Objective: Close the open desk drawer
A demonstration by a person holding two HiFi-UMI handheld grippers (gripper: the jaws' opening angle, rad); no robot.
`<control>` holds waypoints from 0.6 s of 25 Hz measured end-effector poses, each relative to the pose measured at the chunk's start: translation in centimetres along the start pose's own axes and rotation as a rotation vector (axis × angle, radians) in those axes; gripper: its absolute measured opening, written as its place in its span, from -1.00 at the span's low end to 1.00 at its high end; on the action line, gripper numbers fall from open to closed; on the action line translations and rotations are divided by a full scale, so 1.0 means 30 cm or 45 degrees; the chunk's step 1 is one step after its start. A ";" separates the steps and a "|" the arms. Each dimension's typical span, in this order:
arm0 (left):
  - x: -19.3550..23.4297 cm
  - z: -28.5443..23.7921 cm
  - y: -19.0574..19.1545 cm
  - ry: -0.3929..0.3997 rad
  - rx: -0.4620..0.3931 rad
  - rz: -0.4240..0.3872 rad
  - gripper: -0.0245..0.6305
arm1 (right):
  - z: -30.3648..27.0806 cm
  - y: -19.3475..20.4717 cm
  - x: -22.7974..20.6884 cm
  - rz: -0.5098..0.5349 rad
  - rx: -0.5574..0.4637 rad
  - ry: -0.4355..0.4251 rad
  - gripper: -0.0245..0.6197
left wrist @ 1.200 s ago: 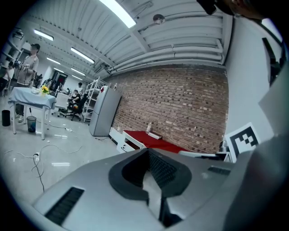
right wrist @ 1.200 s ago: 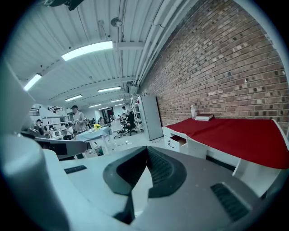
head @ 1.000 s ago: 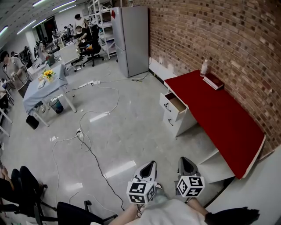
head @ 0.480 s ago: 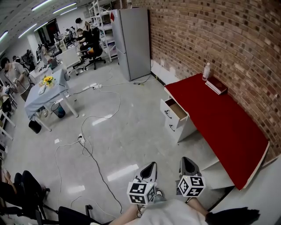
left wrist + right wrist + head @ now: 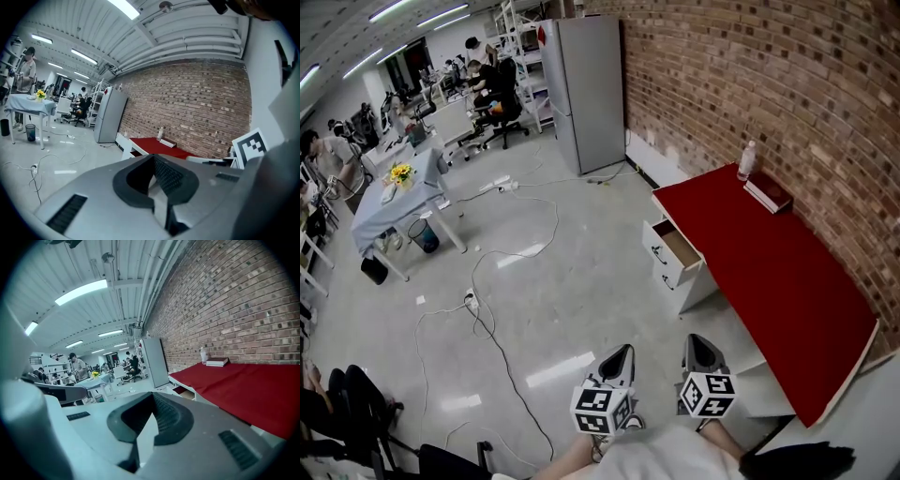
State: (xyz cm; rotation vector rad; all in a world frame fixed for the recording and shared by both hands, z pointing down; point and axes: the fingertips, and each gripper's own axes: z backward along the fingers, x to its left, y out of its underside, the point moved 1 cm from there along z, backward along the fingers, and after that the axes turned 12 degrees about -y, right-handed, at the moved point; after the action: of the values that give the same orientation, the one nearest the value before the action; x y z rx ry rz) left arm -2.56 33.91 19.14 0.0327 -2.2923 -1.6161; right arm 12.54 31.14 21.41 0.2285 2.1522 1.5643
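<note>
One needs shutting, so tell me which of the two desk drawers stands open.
The upper drawer: it is pulled out from under the red desk top, its inside showing. The lower drawer beneath it sits flush, shut.

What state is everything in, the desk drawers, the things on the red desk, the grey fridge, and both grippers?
Top drawer: pulled out, open.
Lower drawer: shut.
Bottle: upright on the red desk.
Book: closed, lying flat on the desk.
Grey fridge: doors shut.
Left gripper: jaws together, holding nothing.
Right gripper: jaws together, holding nothing.
</note>
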 end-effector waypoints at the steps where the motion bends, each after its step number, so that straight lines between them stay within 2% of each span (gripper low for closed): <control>1: 0.002 -0.020 -0.001 -0.002 0.004 0.002 -0.90 | -0.016 -0.004 -0.007 0.001 0.002 -0.006 -0.93; 15: -0.012 -0.195 -0.021 0.032 0.042 -0.002 -0.90 | -0.105 -0.015 -0.148 -0.027 0.041 0.047 -0.93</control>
State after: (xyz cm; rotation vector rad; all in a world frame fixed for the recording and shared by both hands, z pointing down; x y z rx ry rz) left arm -0.66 28.42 20.21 0.0630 -2.3005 -1.5696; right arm 15.04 26.54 22.94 0.1876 2.2022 1.5343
